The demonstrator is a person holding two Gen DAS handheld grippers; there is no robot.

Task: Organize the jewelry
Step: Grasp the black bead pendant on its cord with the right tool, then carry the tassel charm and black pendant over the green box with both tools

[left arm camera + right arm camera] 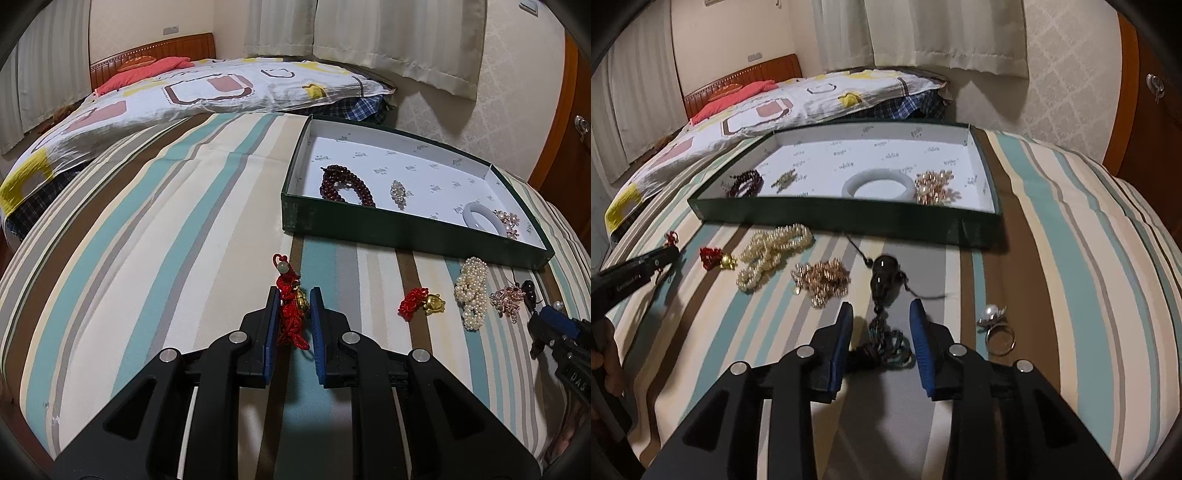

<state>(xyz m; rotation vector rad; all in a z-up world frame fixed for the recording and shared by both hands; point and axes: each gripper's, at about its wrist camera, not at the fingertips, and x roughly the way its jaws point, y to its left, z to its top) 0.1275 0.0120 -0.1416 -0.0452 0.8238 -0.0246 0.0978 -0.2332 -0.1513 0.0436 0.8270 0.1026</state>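
Note:
A dark green box lies on the striped bed and holds a dark red bead bracelet, a small brooch, a white bangle and a gold flower piece. My left gripper is open around a red knotted charm with a gold piece lying on the bed. My right gripper is open around a black bead pendant with a tassel. Between them lie a second red charm, a pearl bracelet and a rose-gold brooch.
A pearl ring lies to the right of my right gripper. A patterned quilt and a red pillow lie beyond the box. A wooden cabinet stands at the right.

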